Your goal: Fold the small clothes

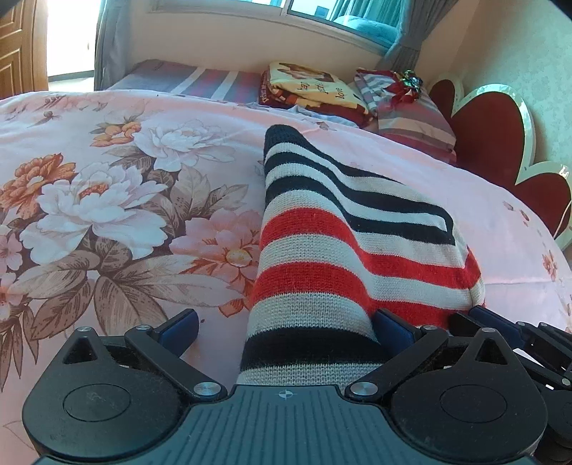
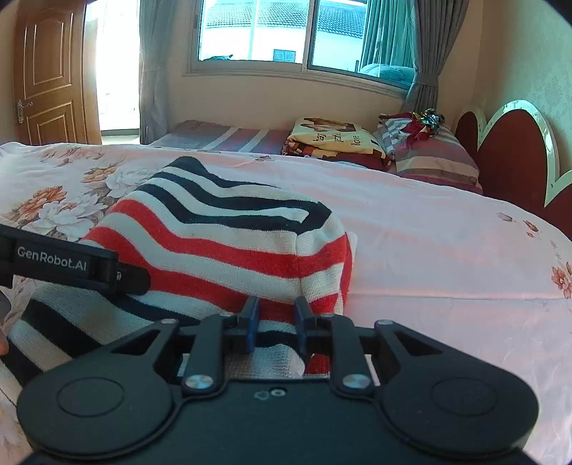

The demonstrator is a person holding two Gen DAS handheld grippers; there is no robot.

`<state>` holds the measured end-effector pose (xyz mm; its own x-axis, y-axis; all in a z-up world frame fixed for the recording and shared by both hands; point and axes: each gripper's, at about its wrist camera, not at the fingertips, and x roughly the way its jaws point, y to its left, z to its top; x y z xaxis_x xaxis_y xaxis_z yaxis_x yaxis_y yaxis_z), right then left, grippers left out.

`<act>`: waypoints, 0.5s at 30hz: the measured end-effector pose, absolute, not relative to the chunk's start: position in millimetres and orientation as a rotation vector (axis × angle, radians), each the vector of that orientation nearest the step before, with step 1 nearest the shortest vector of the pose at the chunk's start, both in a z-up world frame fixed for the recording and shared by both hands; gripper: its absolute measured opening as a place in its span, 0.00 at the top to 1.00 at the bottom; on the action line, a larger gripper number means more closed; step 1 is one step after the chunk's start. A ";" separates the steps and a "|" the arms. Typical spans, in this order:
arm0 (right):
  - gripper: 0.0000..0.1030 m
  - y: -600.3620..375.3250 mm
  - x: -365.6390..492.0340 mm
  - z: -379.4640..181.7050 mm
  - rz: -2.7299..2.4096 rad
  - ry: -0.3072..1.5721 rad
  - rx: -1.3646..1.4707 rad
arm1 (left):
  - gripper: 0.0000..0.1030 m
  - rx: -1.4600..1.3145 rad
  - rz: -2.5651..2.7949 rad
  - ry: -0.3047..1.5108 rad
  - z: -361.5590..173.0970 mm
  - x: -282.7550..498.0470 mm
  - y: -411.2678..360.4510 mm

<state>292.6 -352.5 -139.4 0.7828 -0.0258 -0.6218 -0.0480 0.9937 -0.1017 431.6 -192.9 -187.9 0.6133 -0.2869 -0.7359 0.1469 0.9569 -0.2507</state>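
Observation:
A small knit sweater (image 1: 321, 232) with red, white and navy stripes lies on the pink floral bedspread (image 1: 107, 179). My left gripper (image 1: 286, 325) is wide open, with the sweater's near edge draped between its blue fingers (image 1: 180, 327). In the right wrist view the sweater (image 2: 221, 243) is bunched up and lifted at the near side. My right gripper (image 2: 275, 322) is shut on the sweater's near hem, with cloth pinched between its blue pads. The left gripper's black body (image 2: 71, 264) shows at the left of that view, over the sweater.
Folded blankets (image 2: 336, 143) and striped pillows (image 2: 432, 157) lie at the far side of the bed. A red heart-shaped headboard (image 2: 514, 157) stands at the right. A window (image 2: 286, 32) with grey curtains is behind and a wooden door (image 2: 50, 75) at the left.

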 end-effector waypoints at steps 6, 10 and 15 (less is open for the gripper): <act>0.75 -367.9 275.5 -115.4 0.062 0.674 0.050 | 0.01 -0.107 -0.290 0.808 -169.8 402.7 -184.4; 0.74 -363.2 247.9 -102.2 0.099 0.646 0.032 | 0.01 -0.080 -0.322 0.806 -166.0 380.2 -180.9; 0.75 -360.2 216.5 -106.7 0.118 0.668 0.023 | 0.01 -0.094 -0.325 0.825 -175.2 360.4 -177.2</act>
